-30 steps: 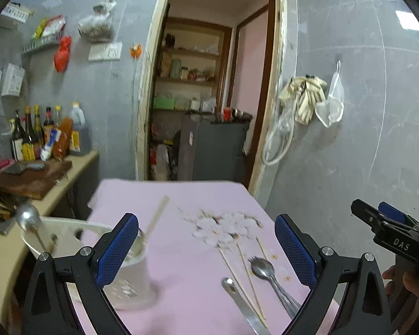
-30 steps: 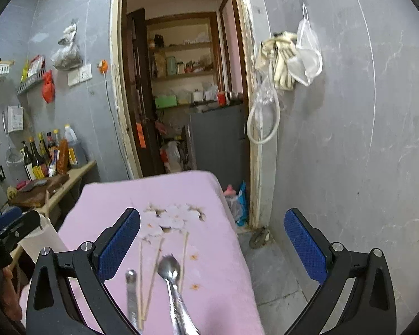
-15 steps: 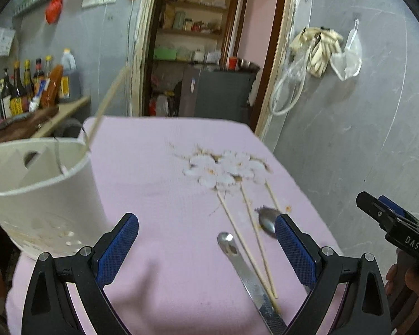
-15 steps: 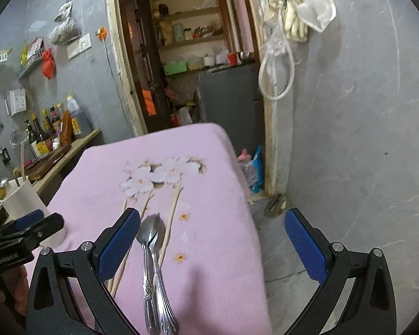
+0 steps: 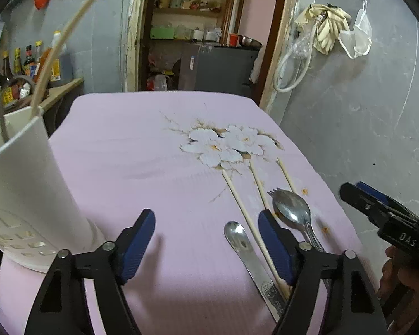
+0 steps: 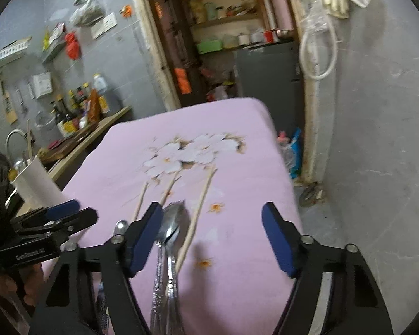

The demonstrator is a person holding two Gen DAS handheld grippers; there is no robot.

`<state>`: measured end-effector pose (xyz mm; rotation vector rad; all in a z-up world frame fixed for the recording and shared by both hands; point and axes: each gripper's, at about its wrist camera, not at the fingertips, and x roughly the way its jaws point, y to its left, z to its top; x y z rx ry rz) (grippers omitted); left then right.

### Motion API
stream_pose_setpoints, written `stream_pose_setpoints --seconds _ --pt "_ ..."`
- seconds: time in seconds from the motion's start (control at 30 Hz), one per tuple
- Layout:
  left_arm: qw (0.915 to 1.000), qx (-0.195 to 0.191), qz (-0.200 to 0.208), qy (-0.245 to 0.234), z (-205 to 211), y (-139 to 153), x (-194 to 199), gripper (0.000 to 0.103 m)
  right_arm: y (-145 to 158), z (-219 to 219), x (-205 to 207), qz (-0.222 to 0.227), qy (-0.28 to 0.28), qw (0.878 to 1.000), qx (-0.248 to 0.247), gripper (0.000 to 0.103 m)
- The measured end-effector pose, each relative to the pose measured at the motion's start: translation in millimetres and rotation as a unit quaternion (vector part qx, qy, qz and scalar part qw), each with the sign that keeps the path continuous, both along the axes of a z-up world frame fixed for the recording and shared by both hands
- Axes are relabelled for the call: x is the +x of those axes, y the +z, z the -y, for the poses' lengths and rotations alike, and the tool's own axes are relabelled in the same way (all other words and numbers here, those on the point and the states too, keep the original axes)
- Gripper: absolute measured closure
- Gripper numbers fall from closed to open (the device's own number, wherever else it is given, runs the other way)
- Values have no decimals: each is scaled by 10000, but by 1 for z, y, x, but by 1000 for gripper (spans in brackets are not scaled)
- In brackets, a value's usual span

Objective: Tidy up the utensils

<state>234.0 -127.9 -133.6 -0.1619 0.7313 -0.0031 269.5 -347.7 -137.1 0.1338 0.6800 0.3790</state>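
Both the left gripper (image 5: 206, 233) and right gripper (image 6: 213, 230) hang released, spoon (image 5: 292, 208) between them.

Bare pink floral-print cloth on the surface (image 5: 131, 162) lies open from 10 to 12 o'clock in the left wrist view. A tall white plastic utensil holder (image 5: 22, 192) blocks 9 o'clock. Metal spoons (image 5: 292, 209) and pale wooden chopsticks (image 5: 243, 203) crowd 2 o'clock, beside the grey wall (image 5: 363, 117).
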Motion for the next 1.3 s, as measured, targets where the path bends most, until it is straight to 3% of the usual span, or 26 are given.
stream_pose_setpoints --seconds 0.1,0.17,0.23,0.63,0.7,0.93,1.03,1.3 --pt "9998 -74 -136 -131 2 -4 4 43 -6 -9 8 -180 306 9994 -27 46" --pt "9991 -210 -292 -224 1 -9 8 60 -10 -17 15 -318 494 9983 -41 47" --pt "9984 -305 -413 -225 -1 -13 12 64 -12 -22 21 -381 603 9974 -60 47" --pt "9968 -584 -543 112 -16 -21 13 64 -21 -60 30 -581 1111 9896 -699 65" --pt "9966 -592 -558 119 -17 -22 13 64 -18 -57 29 -538 1100 9902 -675 73" --pt "9972 -513 -542 -62 -11 -19 14 64 -12 -39 29 -476 916 9940 -352 84" --pt "9969 -488 -572 -230 -6 -19 14 64 -11 -30 29 -439 776 9957 -249 103" --pt "9932 -492 -832 -643 6 -26 20 66 -20 -10 34 -646 529 9963 189 103"
